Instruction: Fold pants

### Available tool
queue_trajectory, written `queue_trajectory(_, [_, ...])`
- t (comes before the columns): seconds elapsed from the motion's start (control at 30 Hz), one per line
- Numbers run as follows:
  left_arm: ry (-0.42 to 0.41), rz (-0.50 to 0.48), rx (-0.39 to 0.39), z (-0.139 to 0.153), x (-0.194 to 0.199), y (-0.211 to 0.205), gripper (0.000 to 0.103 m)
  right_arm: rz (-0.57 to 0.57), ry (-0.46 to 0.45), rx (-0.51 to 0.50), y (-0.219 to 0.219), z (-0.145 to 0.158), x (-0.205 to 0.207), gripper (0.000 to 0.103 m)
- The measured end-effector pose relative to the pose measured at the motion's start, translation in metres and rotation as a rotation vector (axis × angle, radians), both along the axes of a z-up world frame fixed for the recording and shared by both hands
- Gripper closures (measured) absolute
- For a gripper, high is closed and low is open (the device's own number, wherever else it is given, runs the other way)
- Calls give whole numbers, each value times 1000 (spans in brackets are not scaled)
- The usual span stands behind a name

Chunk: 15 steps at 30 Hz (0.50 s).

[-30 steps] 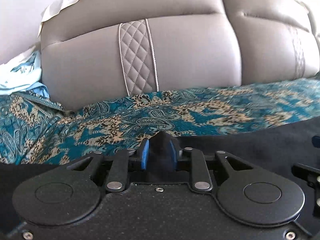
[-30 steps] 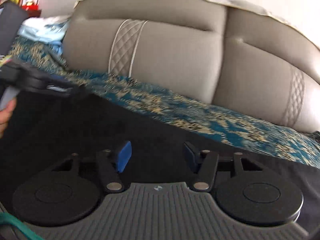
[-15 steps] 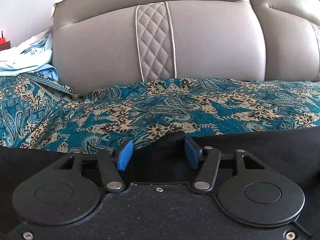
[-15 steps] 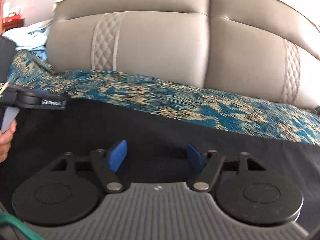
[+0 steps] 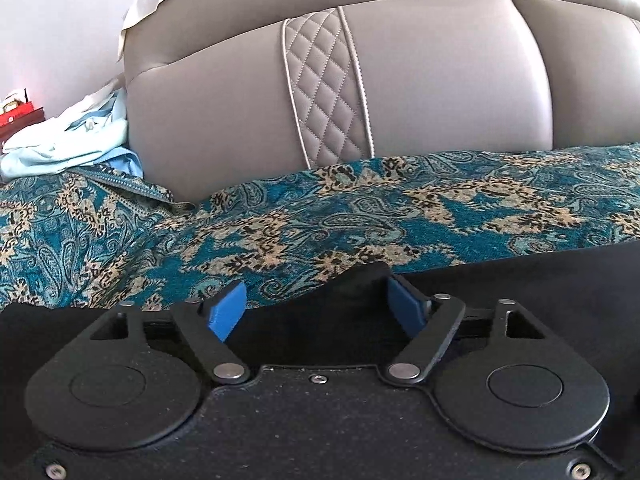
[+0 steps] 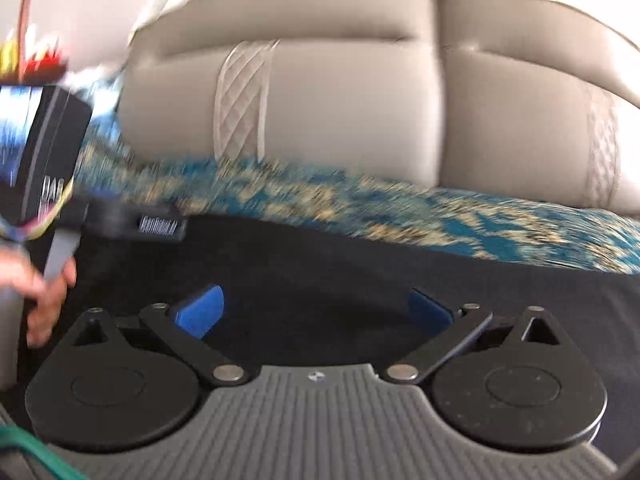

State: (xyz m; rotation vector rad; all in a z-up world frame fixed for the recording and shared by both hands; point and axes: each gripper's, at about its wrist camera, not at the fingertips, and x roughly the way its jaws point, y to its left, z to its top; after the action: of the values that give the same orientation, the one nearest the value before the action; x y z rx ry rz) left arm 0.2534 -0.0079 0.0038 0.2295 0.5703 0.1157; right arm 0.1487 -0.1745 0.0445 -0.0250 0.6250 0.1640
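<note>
The black pants (image 5: 540, 292) lie flat on a teal paisley cover, their far edge running across the left wrist view. My left gripper (image 5: 316, 308) is open, its blue pads (image 5: 228, 310) wide apart; a small peak of black cloth (image 5: 366, 276) stands by the right pad, loose between the jaws. In the right wrist view the pants (image 6: 360, 272) fill the lower half. My right gripper (image 6: 316, 312) is open and empty just above the cloth. The other gripper's body (image 6: 132, 220) and the hand holding it (image 6: 44, 292) show at the left. The right wrist view is blurred.
A grey leather sofa back (image 5: 400, 100) with a quilted stripe (image 5: 326, 92) rises behind the seat. The teal paisley cover (image 5: 280, 224) spreads over the seat. Light blue clothes (image 5: 68, 140) are piled at the far left. A dark red box (image 5: 16, 116) sits beyond them.
My left gripper has opened, letting go of the pants' edge, which now lies loose between the jaws. My right gripper has opened wider and the view has shifted with motion blur.
</note>
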Motion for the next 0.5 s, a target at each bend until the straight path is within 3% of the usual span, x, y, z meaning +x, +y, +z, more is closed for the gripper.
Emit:
queue_trajectory(0.3, [7, 32, -24, 1, 2, 6, 14, -21, 10, -39, -11, -4, 5, 0])
queue_trajectory(0.5, [7, 33, -22, 0, 2, 5, 13, -206, 18, -31, -72, -5, -1, 0])
